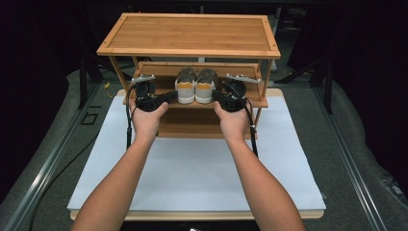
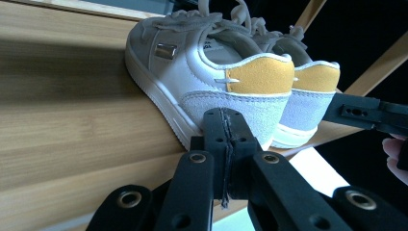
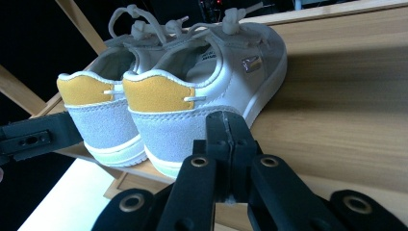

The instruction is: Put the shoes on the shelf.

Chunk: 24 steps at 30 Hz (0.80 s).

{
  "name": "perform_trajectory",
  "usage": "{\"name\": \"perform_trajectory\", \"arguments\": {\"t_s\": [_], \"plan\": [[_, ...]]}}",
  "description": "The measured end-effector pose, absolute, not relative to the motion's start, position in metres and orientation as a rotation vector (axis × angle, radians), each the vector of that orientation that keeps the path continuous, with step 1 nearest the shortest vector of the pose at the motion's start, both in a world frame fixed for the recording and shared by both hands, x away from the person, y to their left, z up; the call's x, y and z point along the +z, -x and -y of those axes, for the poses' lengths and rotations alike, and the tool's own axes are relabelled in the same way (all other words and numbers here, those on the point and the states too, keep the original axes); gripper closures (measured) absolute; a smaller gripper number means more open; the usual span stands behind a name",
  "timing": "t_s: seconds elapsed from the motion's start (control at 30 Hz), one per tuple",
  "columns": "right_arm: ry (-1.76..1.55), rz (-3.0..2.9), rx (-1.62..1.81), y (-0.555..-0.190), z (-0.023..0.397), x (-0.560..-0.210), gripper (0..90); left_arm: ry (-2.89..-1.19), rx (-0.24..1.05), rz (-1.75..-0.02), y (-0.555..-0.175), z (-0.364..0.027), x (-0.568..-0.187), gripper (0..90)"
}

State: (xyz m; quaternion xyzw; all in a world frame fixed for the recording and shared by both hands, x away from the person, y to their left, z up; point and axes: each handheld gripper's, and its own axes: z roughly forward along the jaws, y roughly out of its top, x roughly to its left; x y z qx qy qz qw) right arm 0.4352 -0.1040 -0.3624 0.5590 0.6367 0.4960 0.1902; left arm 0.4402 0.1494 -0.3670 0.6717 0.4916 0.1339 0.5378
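Observation:
A pair of white and grey shoes with yellow heel tabs [image 1: 195,86] stands side by side on the middle shelf of a bamboo rack [image 1: 144,72], heels toward me. My left gripper [image 1: 169,96] is shut and empty, its tip at the outer heel of the left shoe [image 2: 192,72]. The jaws of that gripper [image 2: 224,115] are pressed together in the left gripper view. On the other side my right gripper [image 1: 218,96] is also shut and empty, its tip [image 3: 226,120] at the heel of the right shoe [image 3: 202,91]. Whether either tip touches a shoe I cannot tell.
The rack has a wide top shelf [image 1: 190,33] above the shoes and a lower shelf [image 1: 192,127] beneath them. It stands on a white mat [image 1: 202,168] over a wooden table. Slanted rack posts [image 1: 264,77] flank the shoes. Cables trail from both grippers.

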Motion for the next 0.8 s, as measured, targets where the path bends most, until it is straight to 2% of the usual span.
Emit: {"name": "perform_trajectory", "arguments": {"t_s": [0.8], "plan": [[-1.589,-1.748,1.343,-0.458,0.102,-0.366,90.0,-1.598,0.301,-1.2,-0.463,-0.143,-0.37,89.4]]}}
